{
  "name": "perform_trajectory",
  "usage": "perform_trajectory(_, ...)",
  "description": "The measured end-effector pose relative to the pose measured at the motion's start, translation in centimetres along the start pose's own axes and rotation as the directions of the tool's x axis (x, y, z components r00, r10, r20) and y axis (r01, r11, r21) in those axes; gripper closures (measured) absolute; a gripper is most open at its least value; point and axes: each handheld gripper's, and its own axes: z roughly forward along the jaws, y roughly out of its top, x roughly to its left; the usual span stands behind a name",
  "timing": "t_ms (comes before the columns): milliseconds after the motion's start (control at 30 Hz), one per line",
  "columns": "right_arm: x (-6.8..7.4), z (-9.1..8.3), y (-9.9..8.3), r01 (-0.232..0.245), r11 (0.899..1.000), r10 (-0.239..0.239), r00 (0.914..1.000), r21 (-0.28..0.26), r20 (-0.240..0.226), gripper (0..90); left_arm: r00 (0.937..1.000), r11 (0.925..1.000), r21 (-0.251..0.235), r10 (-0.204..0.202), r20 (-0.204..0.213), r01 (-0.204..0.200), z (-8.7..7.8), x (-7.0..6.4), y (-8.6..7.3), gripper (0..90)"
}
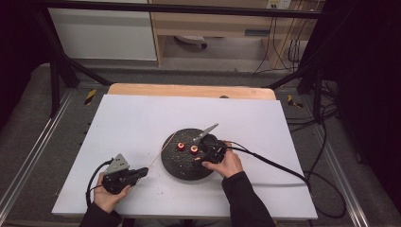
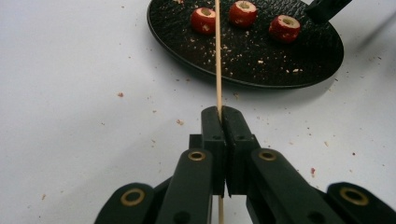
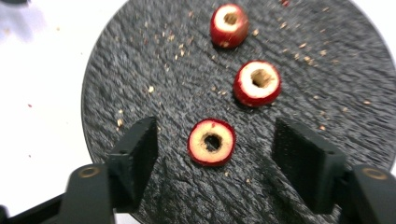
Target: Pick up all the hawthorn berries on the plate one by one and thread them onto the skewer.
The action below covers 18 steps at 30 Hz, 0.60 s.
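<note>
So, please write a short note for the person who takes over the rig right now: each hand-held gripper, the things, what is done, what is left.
Left hand-held gripper: shut on the wooden skewer, which points toward the black round board.
Right hand-held gripper: open, jaws either side of the nearest cored red fruit piece, not touching it.
Three cored pieces lie on the board; a knife rests at its far edge.
Done: fruit is cored. Left, probably: pick up each piece and thread it on the skewer; none is threaded yet.

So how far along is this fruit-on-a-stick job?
Done: three cored red fruits sit on the black plate beside a knife. In hand: the left claw is shut on a bare skewer; the right claw is open around the nearest fruit. Left: none is threaded yet.
</note>
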Motion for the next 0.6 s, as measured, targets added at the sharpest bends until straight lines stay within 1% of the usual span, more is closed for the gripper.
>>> perform_trajectory(133, -0.1, 0.6, 0.3, 0.022, 0.999, -0.021, 0.9996, 0.047, -0.018, 42.8, 1.0000, 1.0000, 0.001, 0.000, 0.001, 0.000, 0.0, 0.0, 0.0, 88.2)
perform_trajectory(233, -0.3, 1.1, 0.2, 0.036, 0.997, -0.034, 0.9990, 0.070, -0.028, 48.4, 1.0000, 1.0000, 0.002, 0.004, 0.001, -0.004, 0.1, -0.1, 0.0, 88.2)
perform_trajectory(267, -0.3, 1.2, 0.2, 0.044, 0.996, -0.042, 0.9988, 0.077, -0.025, 50.0, 1.0000, 1.0000, 0.002, 0.003, 0.001, -0.003, 0.1, -0.1, 0.0, 88.2)
perform_trajectory(333, -0.3, 1.4, 0.2, 0.052, 0.995, -0.049, 0.9984, 0.090, -0.028, 52.0, 1.0000, 1.0000, 0.004, 0.003, 0.000, -0.003, 0.1, -0.1, 0.0, 88.2)
perform_trajectory(433, -0.4, 1.6, 0.3, 0.059, 0.993, -0.056, 0.9978, 0.099, -0.037, 54.1, 1.0000, 1.0000, 0.006, 0.006, 0.000, -0.006, 0.1, -0.1, 0.1, 88.2)
perform_trajectory(500, -0.5, 1.7, 0.3, 0.052, 0.994, -0.048, 0.9982, 0.101, -0.036, 57.8, 1.0000, 1.0000, 0.005, 0.006, 0.001, -0.006, 0.2, -0.1, 0.1, 88.2)
perform_trajectory(600, -0.7, 1.7, 0.4, 0.053, 0.993, -0.049, 0.9979, 0.107, -0.043, 59.1, 1.0000, 1.0000, 0.005, 0.007, 0.001, -0.007, 0.2, -0.1, 0.1, 88.2)
